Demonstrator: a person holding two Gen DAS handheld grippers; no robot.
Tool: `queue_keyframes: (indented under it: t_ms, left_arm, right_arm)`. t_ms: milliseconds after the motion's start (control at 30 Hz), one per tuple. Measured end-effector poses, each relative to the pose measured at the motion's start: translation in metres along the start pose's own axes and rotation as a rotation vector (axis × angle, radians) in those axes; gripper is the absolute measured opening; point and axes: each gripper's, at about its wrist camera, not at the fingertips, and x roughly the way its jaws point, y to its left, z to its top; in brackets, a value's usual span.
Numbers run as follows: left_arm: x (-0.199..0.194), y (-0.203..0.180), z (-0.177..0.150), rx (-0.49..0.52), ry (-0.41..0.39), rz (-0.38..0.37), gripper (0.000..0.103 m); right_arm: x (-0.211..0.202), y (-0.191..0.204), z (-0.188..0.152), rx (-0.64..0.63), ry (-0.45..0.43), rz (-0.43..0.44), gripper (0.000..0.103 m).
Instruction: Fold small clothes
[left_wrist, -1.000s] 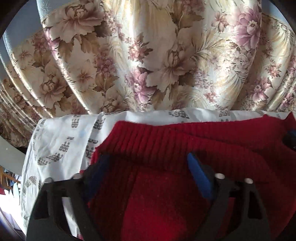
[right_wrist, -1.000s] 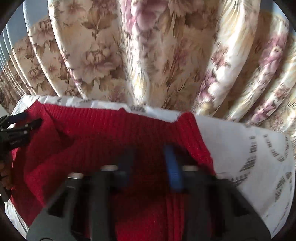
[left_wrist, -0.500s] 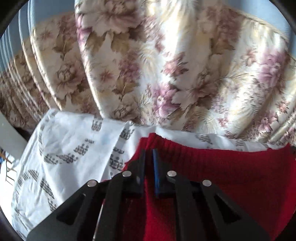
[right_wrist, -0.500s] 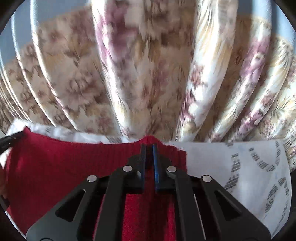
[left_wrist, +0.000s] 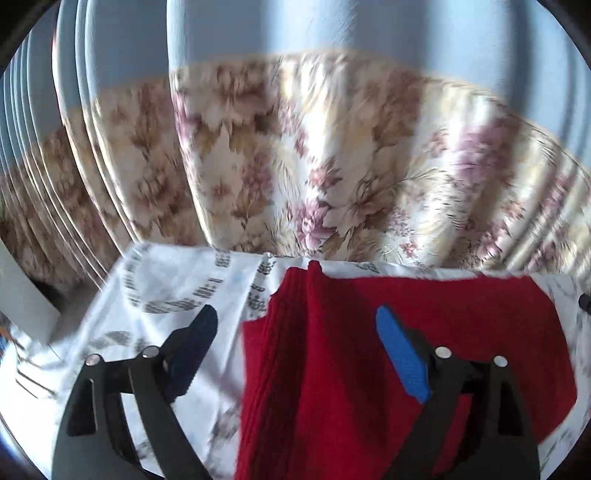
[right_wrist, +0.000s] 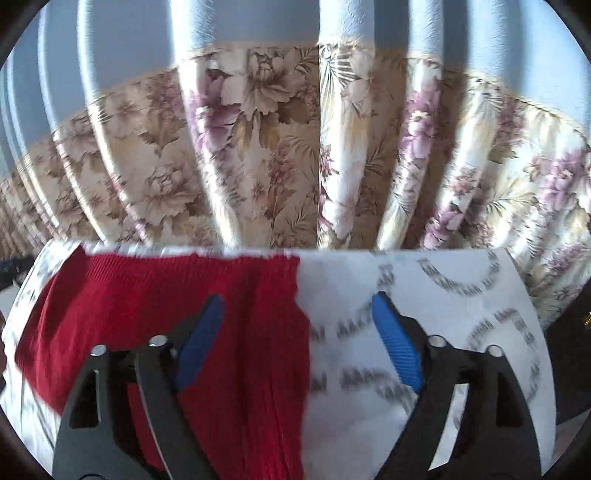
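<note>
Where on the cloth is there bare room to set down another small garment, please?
Bare white cloth lies right of the red knit, out to the edge by the curtain. A narrower strip lies left of the knit. The middle is taken by the knit, which reaches the far edge.
</note>
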Motion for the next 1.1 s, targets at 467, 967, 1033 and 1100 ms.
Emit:
queue_keyframes:
  t_ms: [467,967,1033,1100]
  left_arm:
    - [-0.016,-0.049,-0.058,0.019,0.037,-0.026,0.089]
    - [-0.003,-0.038,-0.065,-0.045,0.083,-0.068,0.092]
    - [-0.004,-0.041,-0.066,-0.029,0.079,-0.063,0.092]
    - [-0.004,-0.045,-0.066,-0.015,0.077,-0.056,0.092]
  right_arm:
    - [0.033,0.003,-0.053,0.053,0.110,-0.033,0.099]
    - [0.056,0.006,-0.071,0.117,0.152,0.132,0.064]
    - [0.052,0.016,-0.067,0.078,0.148,0.130,0.052]
    - [0.049,0.024,-0.066,0.041,0.139,0.108,0.044]
